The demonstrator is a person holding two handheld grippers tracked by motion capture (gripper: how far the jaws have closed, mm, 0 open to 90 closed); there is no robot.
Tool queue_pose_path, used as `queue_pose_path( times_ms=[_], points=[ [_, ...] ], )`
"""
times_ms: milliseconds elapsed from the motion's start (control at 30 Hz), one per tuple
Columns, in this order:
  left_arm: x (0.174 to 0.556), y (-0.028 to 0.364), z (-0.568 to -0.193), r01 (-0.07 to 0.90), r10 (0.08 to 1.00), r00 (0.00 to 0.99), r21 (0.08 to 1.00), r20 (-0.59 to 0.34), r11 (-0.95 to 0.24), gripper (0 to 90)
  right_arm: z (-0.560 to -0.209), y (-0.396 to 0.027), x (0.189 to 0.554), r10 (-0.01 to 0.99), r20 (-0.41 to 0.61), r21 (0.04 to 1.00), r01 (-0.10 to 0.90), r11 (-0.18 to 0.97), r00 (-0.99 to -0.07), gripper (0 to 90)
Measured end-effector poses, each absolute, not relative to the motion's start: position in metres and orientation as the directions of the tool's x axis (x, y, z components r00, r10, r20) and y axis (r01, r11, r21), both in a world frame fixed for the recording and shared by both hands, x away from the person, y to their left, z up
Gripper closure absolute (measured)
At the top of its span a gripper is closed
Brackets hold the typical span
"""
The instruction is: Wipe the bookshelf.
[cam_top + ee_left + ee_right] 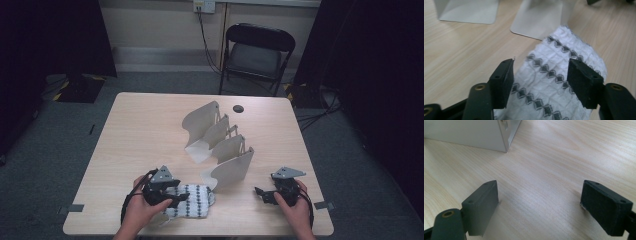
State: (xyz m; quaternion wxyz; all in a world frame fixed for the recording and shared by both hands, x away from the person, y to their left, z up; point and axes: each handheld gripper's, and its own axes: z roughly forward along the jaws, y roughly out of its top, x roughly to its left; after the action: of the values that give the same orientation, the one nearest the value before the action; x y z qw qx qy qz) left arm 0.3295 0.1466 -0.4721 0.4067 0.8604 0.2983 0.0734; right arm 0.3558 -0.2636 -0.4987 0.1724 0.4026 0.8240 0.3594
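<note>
Pale wood table (150,130) on seemingly grey carpet; left gripper (176,199) gapes over cloth (196,200), right gripper (261,193) gapes empty.

Bare table (140,130) left of dividers (220,145)

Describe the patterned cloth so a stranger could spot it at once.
On the pale wooden table, look to the near edge, just in front of the beige curved dividers. The cloth lies flat there under the left tool: the one soft white thing, crossed by rows of dark diamonds.
</note>
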Motion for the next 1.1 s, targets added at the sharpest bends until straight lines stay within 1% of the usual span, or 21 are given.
queue_pose_path(
  times_ms=[67,200,267,333,467,500,633,667,700,767,867,1000,1100],
  points=[
    [0.33,0.143,-0.478,0.44,0.566,0.82,0.725,-0.084,-0.53,37.1,-0.499,-0.263,0.356,0.789,0.005,0.732,0.539,0.416,-0.615,14.0],
    [0.329,0.137,-0.485,0.414,0.564,0.825,0.712,-0.03,-0.568,37.4,-0.499,-0.263,0.356,0.789,0.004,0.732,0.539,0.416,-0.614,14.0],
    [0.328,0.136,-0.485,0.417,0.568,0.822,0.712,-0.03,-0.565,40.0,-0.499,-0.263,0.356,0.79,0.004,0.732,0.54,0.415,-0.613,14.0],
    [0.327,0.136,-0.486,0.417,0.562,0.827,0.706,-0.033,-0.573,46.2,-0.499,-0.263,0.356,0.792,0.005,0.732,0.541,0.413,-0.611,13.9],
    [0.327,0.137,-0.487,0.421,0.552,0.832,0.712,-0.056,-0.562,51.6,-0.499,-0.263,0.356,0.795,0.004,0.732,0.543,0.411,-0.607,13.9],
    [0.327,0.137,-0.487,0.423,0.549,0.834,0.711,-0.062,-0.562,55.6,-0.499,-0.263,0.355,0.796,0.004,0.732,0.544,0.41,-0.605,13.9],
    [0.326,0.137,-0.486,0.43,0.543,0.836,0.706,-0.075,-0.564,63.3,-0.499,-0.262,0.355,0.797,0.004,0.732,0.545,0.409,-0.604,13.8],
    [0.326,0.137,-0.485,0.433,0.539,0.839,0.699,-0.08,-0.569,66.9,-0.499,-0.262,0.355,0.797,0.003,0.732,0.545,0.409,-0.604,13.8],
    [0.325,0.137,-0.484,0.439,0.54,0.837,0.696,-0.088,-0.568,71.0,-0.499,-0.262,0.355,0.797,0.003,0.732,0.544,0.41,-0.604,13.8],
    [0.325,0.137,-0.482,0.465,0.554,0.826,0.687,-0.109,-0.558,74.7,-0.499,-0.262,0.355,0.798,0.003,0.732,0.545,0.409,-0.603,13.8],
    [0.328,0.14,-0.478,0.518,0.574,0.803,0.667,-0.162,-0.536,77.9,-0.499,-0.262,0.355,0.798,0.003,0.732,0.545,0.409,-0.603,13.8],
    [0.333,0.148,-0.473,0.548,0.607,0.773,0.677,-0.186,-0.491,78.8,-0.499,-0.262,0.355,0.798,0.003,0.732,0.545,0.409,-0.603,13.8],
    [0.339,0.155,-0.467,0.559,0.635,0.749,0.694,-0.188,-0.454,78.9,-0.499,-0.262,0.355,0.798,0.003,0.732,0.545,0.409,-0.603,13.8]
  ],
)
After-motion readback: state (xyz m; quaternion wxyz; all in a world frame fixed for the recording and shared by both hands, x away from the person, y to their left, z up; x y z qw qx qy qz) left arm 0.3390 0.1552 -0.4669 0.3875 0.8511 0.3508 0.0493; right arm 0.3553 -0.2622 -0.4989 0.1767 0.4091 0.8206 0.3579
